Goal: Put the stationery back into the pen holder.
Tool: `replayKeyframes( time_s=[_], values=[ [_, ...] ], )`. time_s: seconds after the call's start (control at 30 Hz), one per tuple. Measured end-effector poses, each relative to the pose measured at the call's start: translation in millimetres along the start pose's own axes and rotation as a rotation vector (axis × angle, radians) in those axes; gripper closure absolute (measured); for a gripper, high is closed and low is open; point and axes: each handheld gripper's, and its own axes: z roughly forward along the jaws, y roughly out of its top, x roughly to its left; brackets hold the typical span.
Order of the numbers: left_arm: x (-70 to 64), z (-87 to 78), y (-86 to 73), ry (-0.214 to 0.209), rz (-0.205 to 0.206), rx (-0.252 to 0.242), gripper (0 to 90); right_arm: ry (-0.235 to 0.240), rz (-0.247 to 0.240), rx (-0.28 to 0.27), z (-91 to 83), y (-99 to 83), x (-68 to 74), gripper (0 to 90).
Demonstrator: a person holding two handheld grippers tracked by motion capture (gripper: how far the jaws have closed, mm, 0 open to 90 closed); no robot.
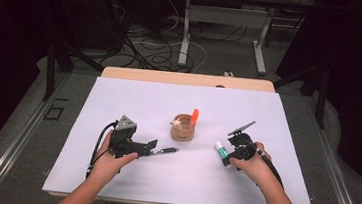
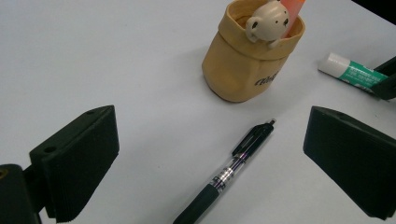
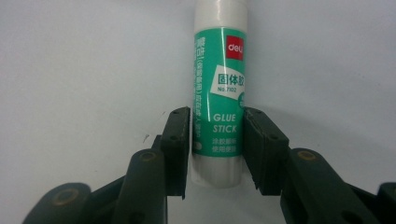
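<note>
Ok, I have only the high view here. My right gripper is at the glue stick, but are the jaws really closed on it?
Observer: Yes. In the right gripper view the right gripper has both jaws pressed on the lower part of the glue stick.
Operator: And the left gripper, is it holding the pen?
Observer: No. The left gripper is wide open, and the pen lies on the table between its jaws, untouched.
Operator: What is that pale thing in the cup?
Observer: A small bear figure on the rim of the tan cup.
</note>
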Motion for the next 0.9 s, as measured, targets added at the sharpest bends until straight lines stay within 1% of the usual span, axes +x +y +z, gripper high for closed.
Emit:
replayKeyframes(
  time_s=[0.1, 0.2, 0.4, 0.5, 0.63, 0.7, 0.8, 0.83, 0.9],
  values=[
    [-0.2, 0.2, 0.0, -0.001, 0.001, 0.000, 3.5, 0.004, 0.004, -0.004, 0.8, 0.0, -0.1, 65.0],
    [-0.3, 0.3, 0.0, -0.001, 0.001, 0.001, 3.5, -0.012, 0.014, 0.007, 0.6, 0.7, 0.4, 65.3],
    [-0.2, 0.2, -0.1, 0.000, 0.001, 0.001, 3.5, -0.019, 0.016, 0.016, 0.0, 1.1, 0.7, 65.5],
    [-0.3, 0.3, -0.1, 0.000, 0.001, 0.001, 3.5, -0.019, 0.017, 0.017, -0.1, 1.1, 0.5, 65.5],
    [-0.4, 0.3, -0.1, 0.000, 0.001, 0.000, 3.5, -0.009, 0.030, 0.012, 0.1, 1.0, 0.4, 65.6],
    [-0.2, 0.1, 0.0, 0.000, 0.000, 0.000, 3.5, 0.005, 0.010, 0.002, -0.2, 0.7, -1.2, 65.6],
    [0.0, 0.1, 0.0, 0.000, 0.000, 0.000, 3.5, -0.008, 0.023, 0.012, -1.3, 1.3, -0.8, 65.6],
    [0.0, 0.0, 0.0, 0.000, 0.000, 0.000, 3.5, 0.000, 0.038, 0.017, -1.9, 1.6, 0.1, 65.7],
    [0.0, 0.0, 0.1, 0.000, 0.000, 0.000, 3.5, 0.003, 0.038, 0.008, -2.4, 1.4, -0.1, 65.7]
  ],
)
